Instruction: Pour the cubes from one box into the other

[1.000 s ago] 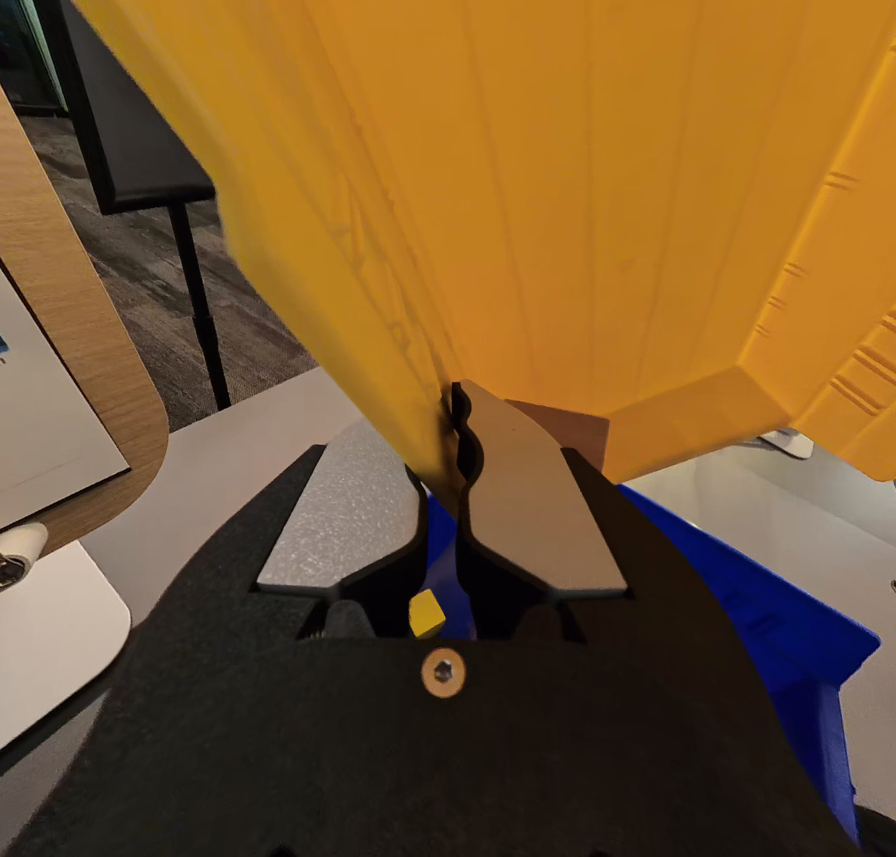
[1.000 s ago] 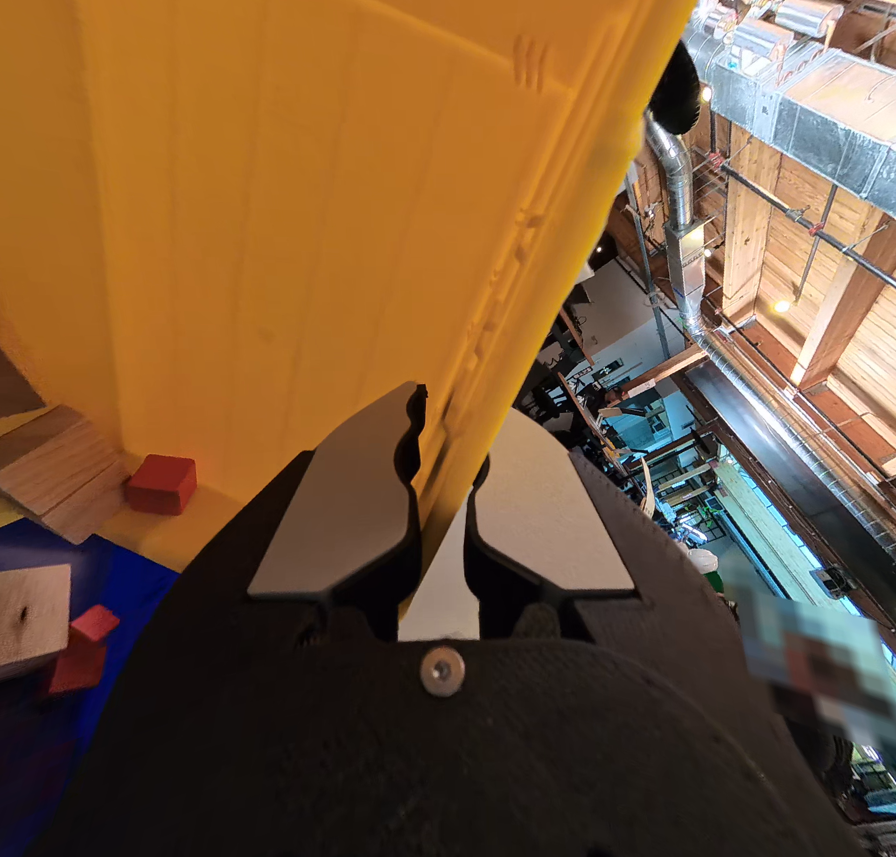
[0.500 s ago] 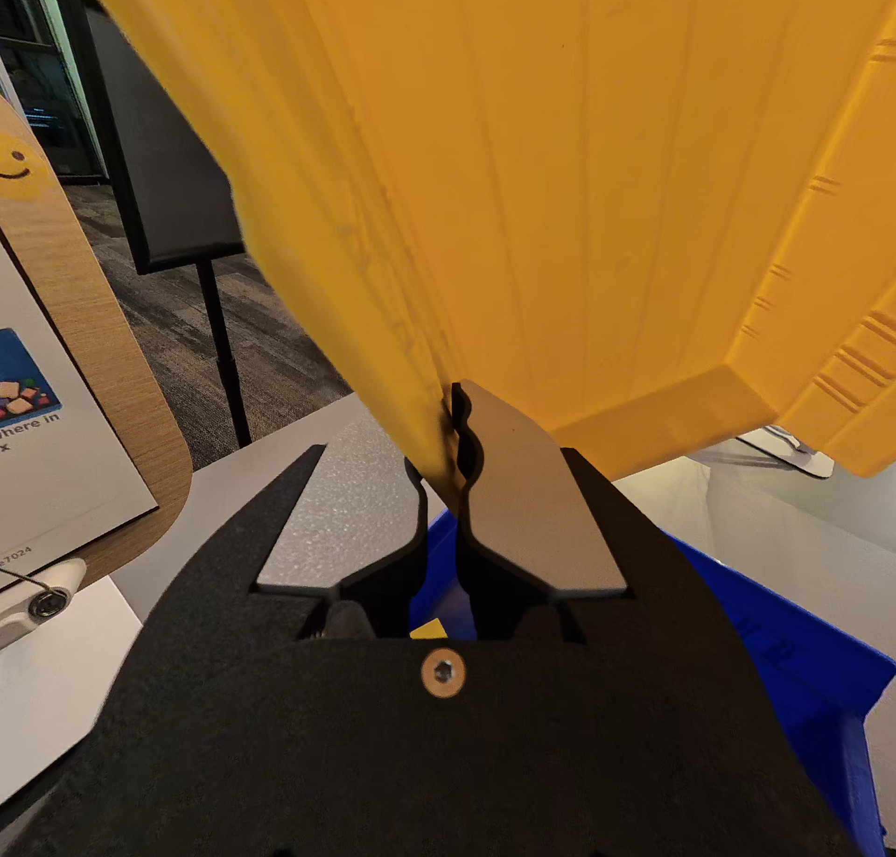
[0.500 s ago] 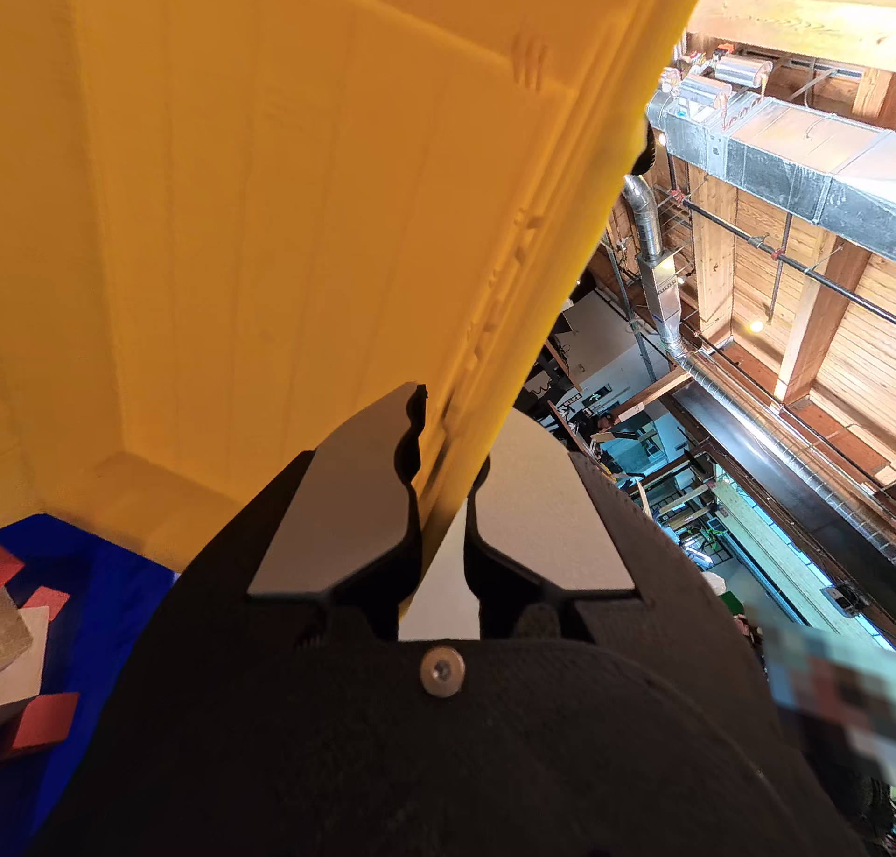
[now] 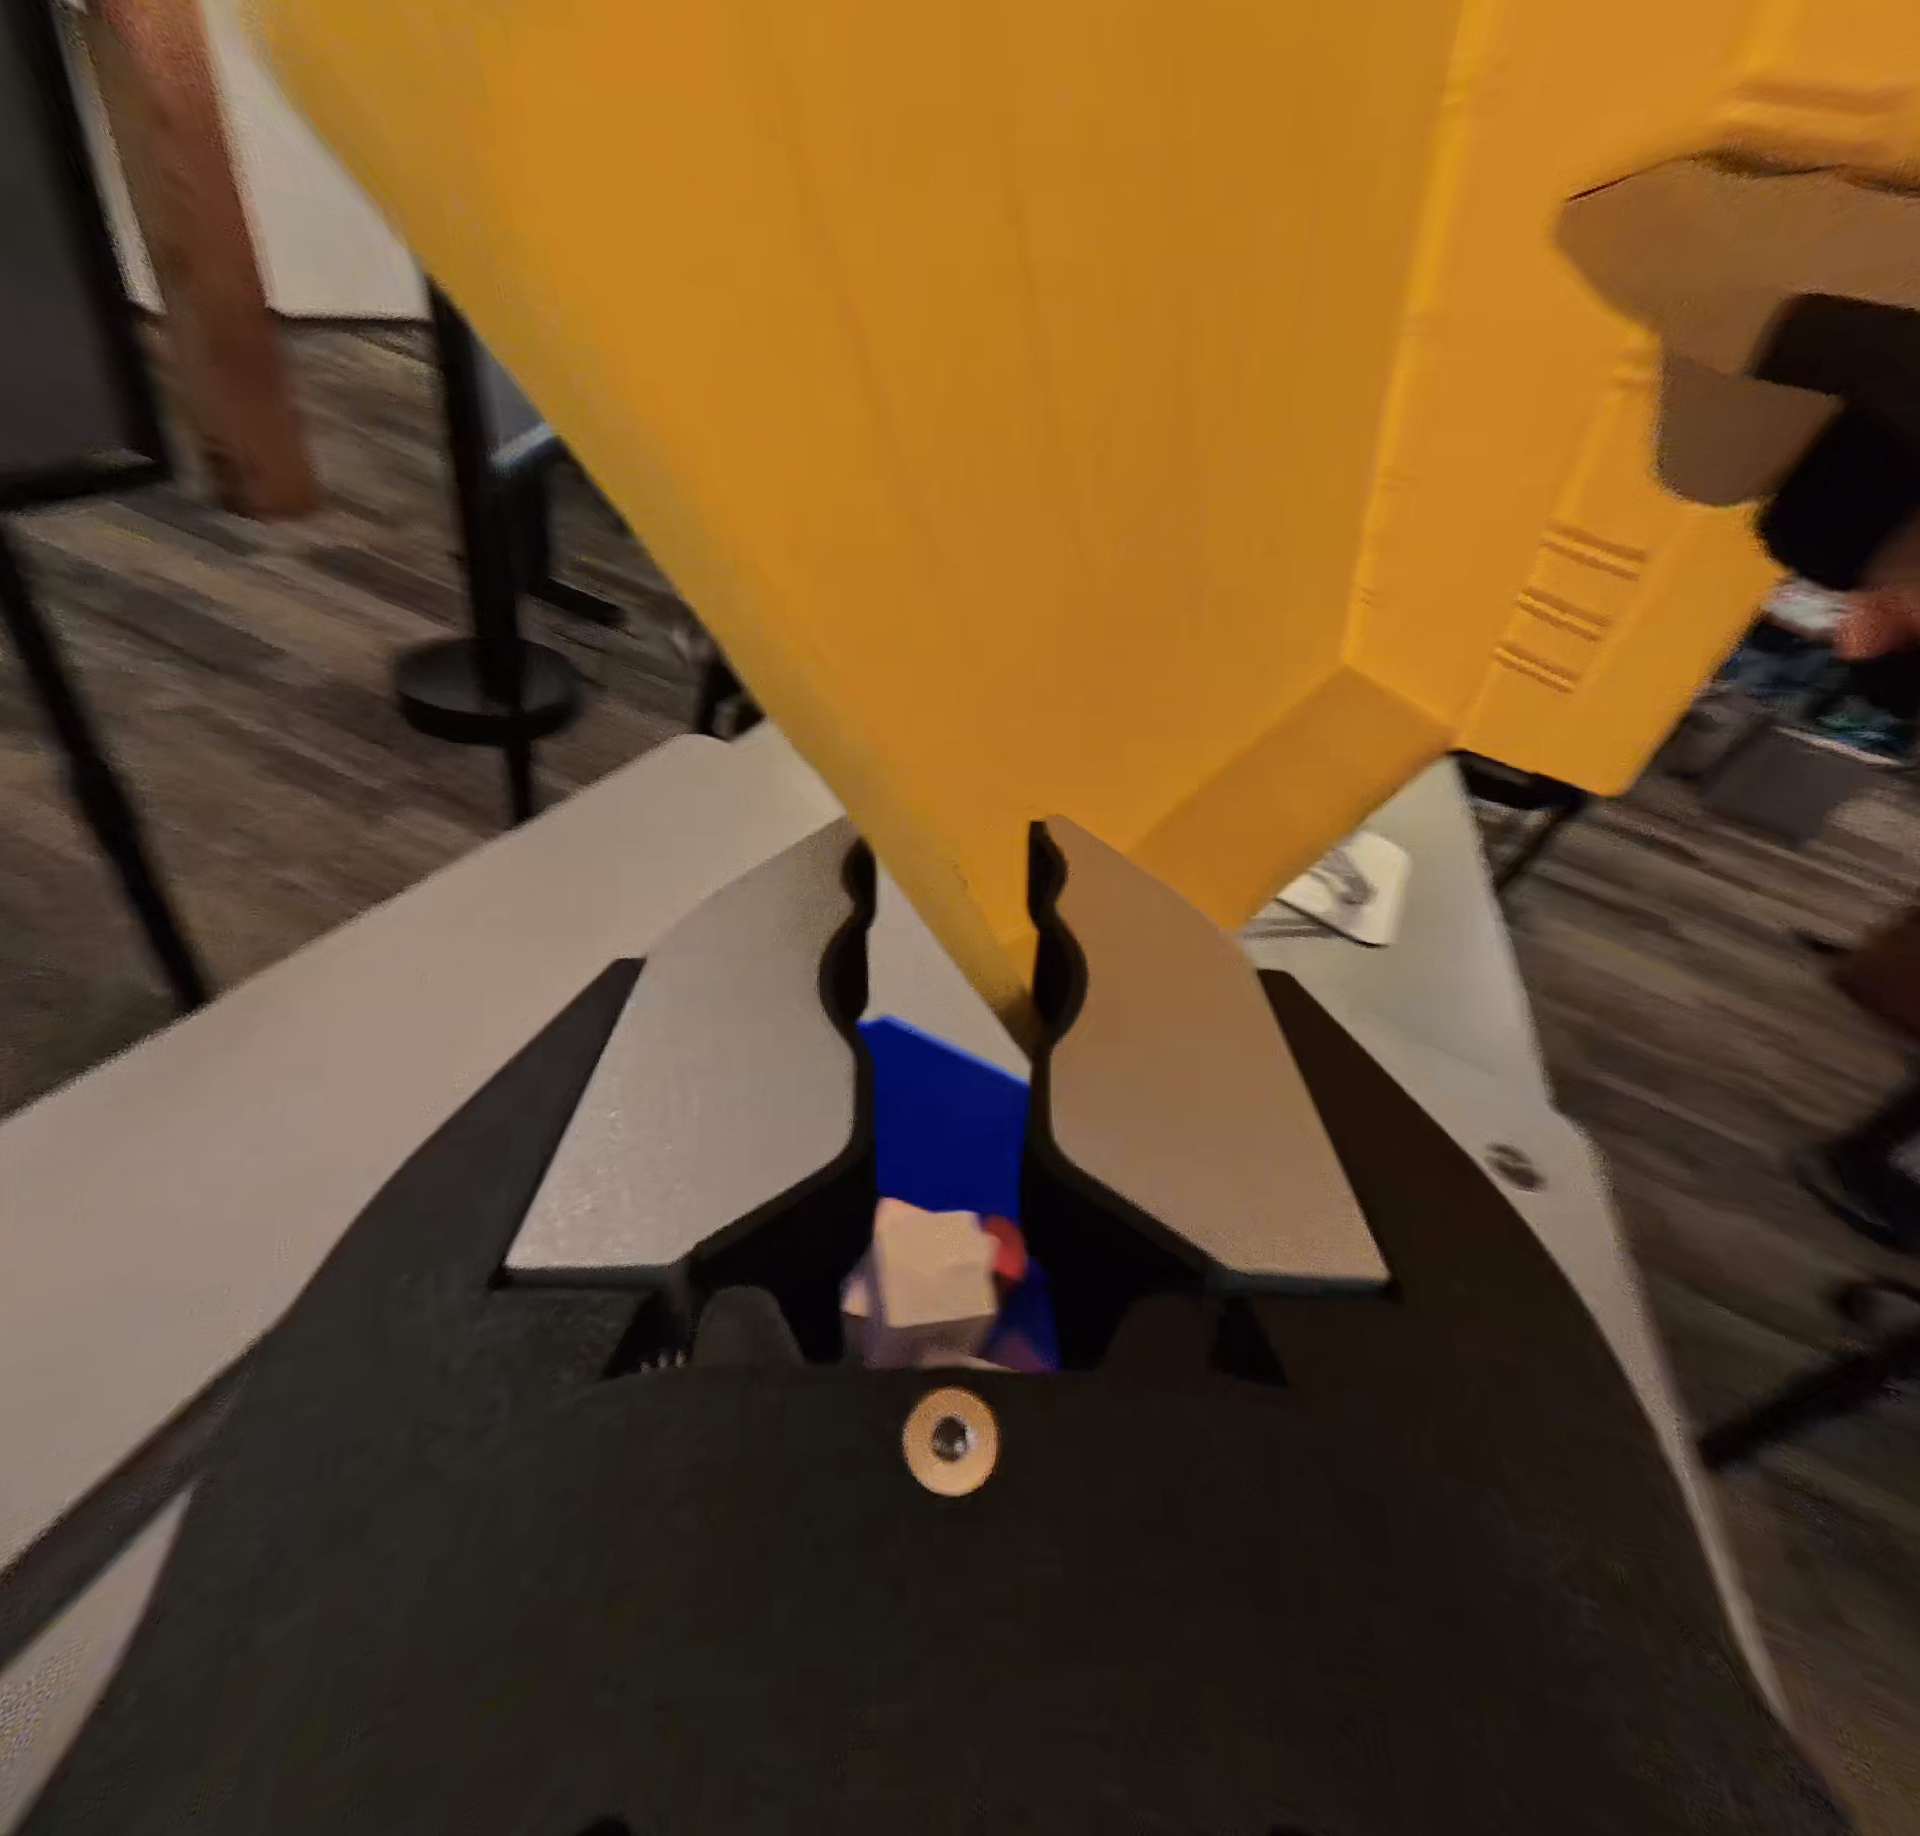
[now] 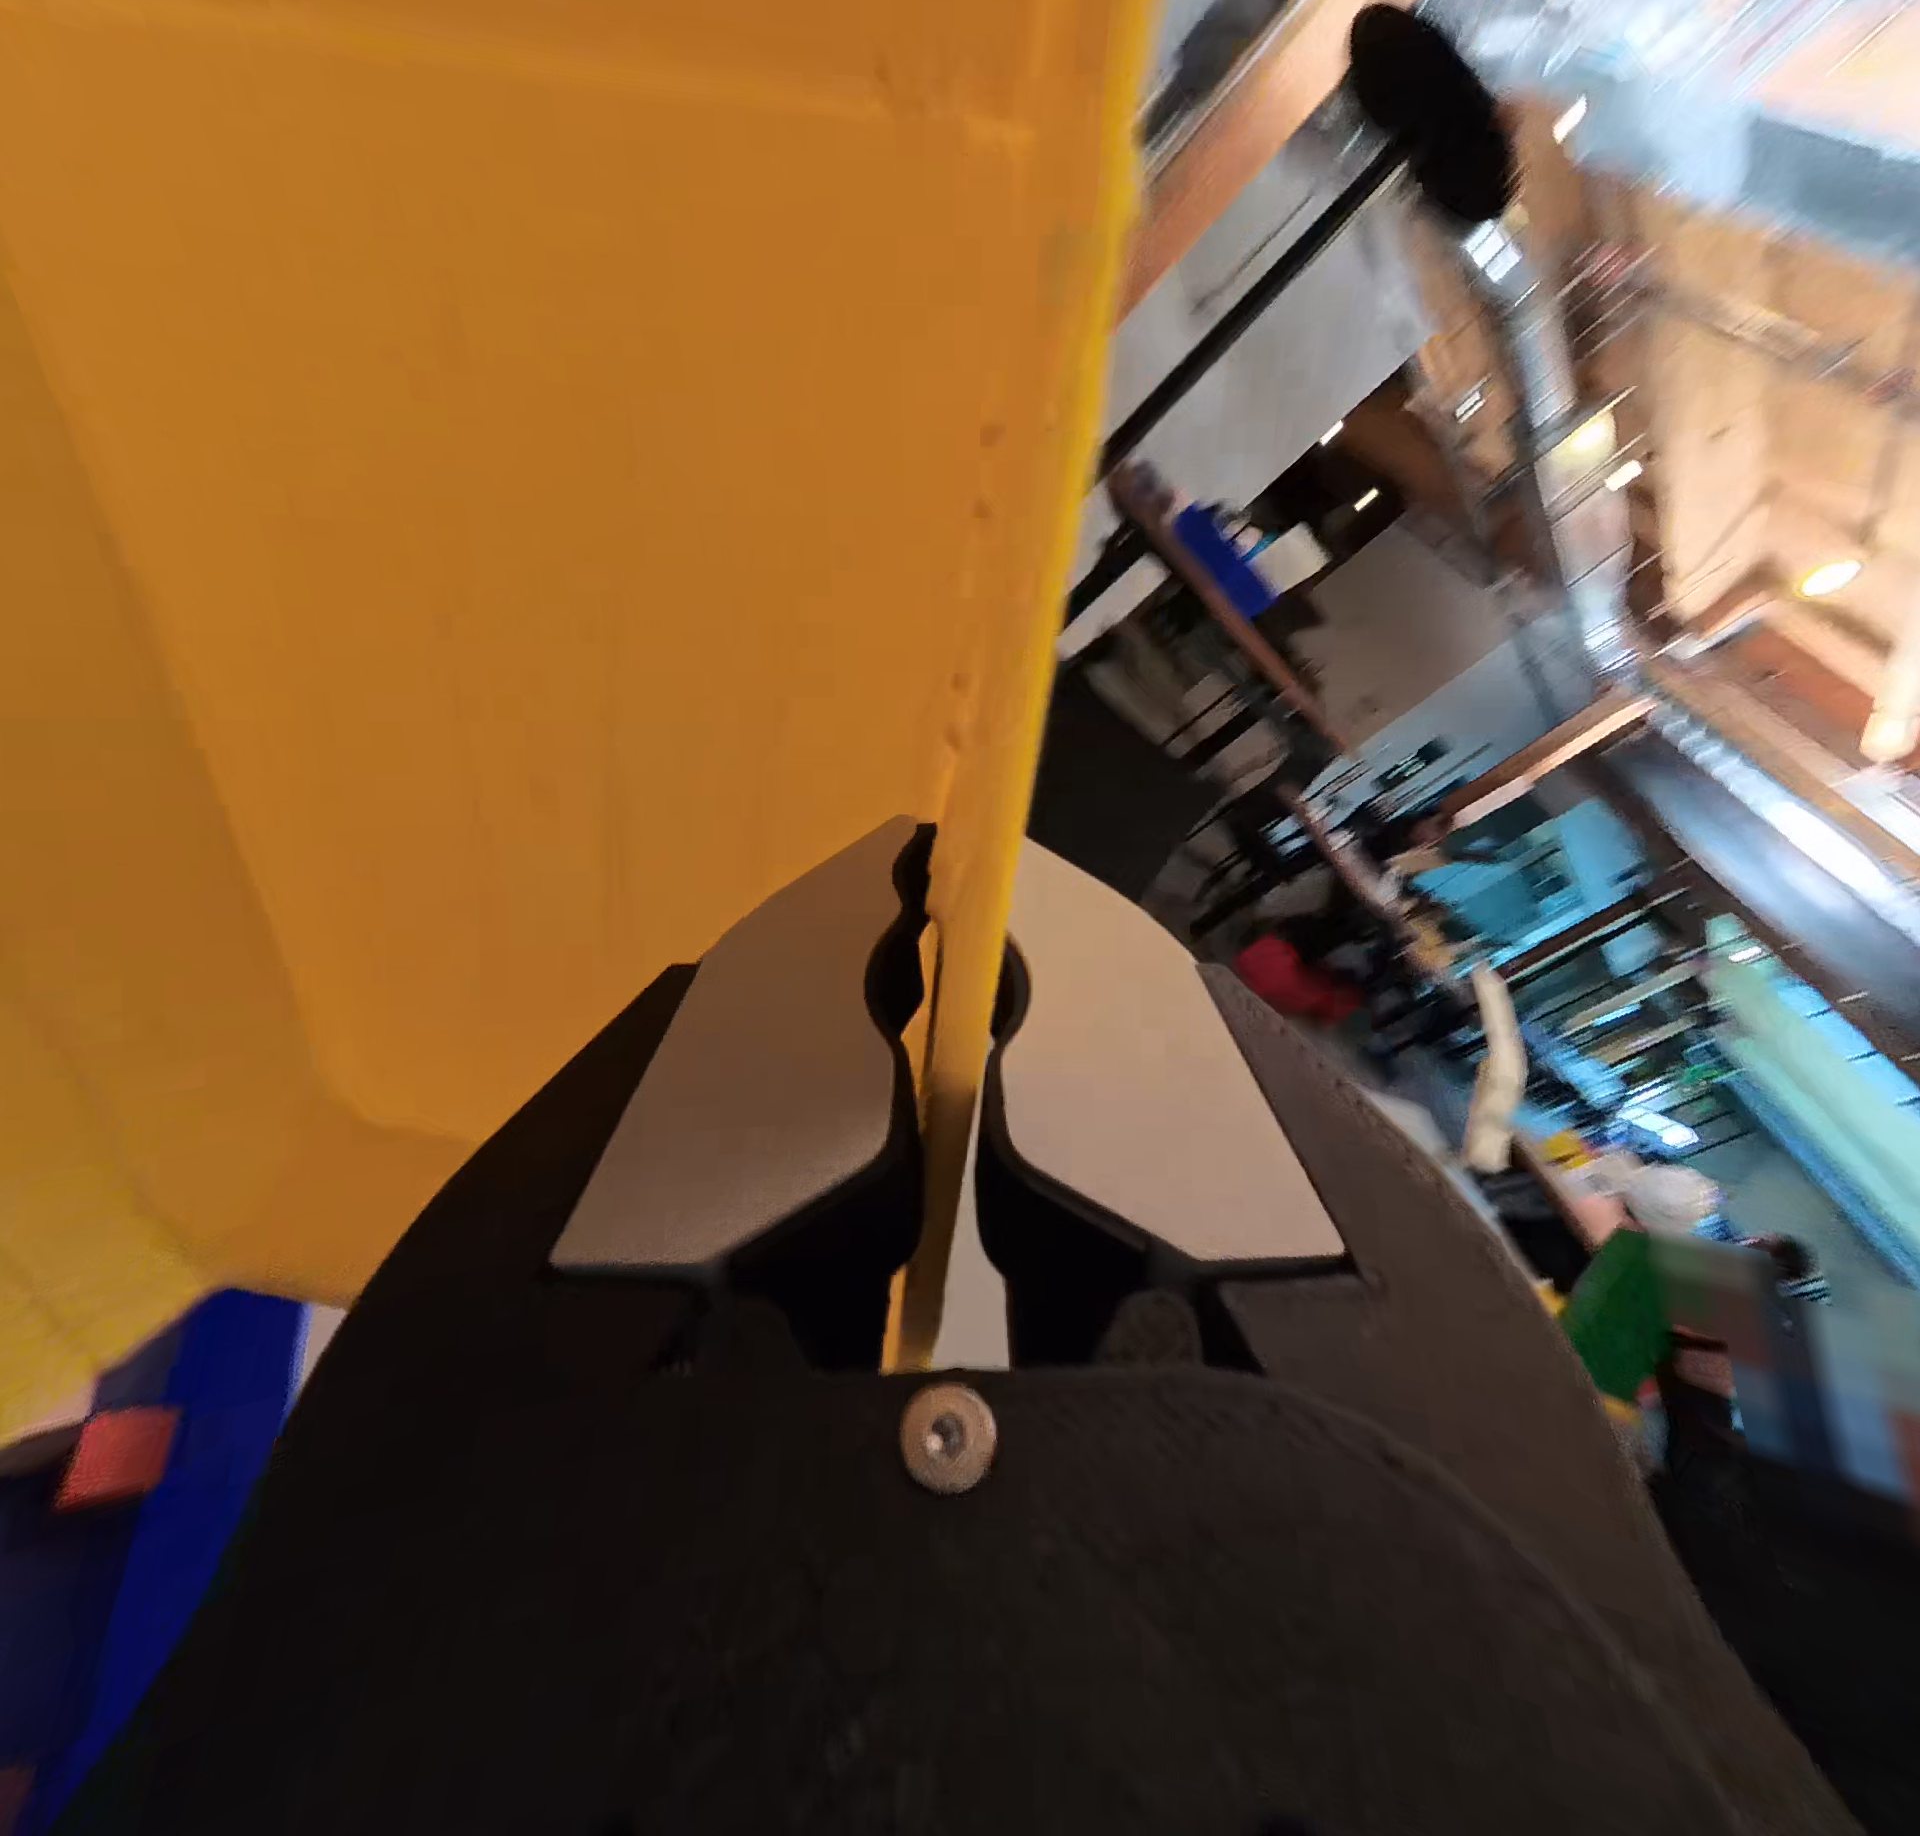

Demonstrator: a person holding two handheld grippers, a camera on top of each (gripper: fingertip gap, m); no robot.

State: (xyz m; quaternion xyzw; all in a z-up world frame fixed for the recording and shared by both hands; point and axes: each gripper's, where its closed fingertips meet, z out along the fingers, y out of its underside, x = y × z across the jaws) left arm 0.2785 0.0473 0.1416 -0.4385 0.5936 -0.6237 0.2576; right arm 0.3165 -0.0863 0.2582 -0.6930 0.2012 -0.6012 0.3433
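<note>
looking at the left wrist view, the left gripper had its fingers parted, and the yellow box wall only touched the right-hand finger, with a clear gap to the other one. so that side wasn't clamping anything. in the right wrist view the right gripper had its fingers pinched onto the yellow box wall, so it looked like that one grip carried the whole box.

my worry: with one pinch on a thin wall, the box could swing or slip out, and drop onto the blue box or the grey surface. both views were blurry, so things were moving fast, which wouldn't help.

the yellow box filled the upper part of both frames, tipped steeply, its long axis running from the top of the frame down to the fingers, low corner aimed at the blue box below. cubes sat in the blue box, seen between the fingers at lower centre; a red cube showed at lower left. no cubes visible in the yellow one, so the pour looked about done.
</note>
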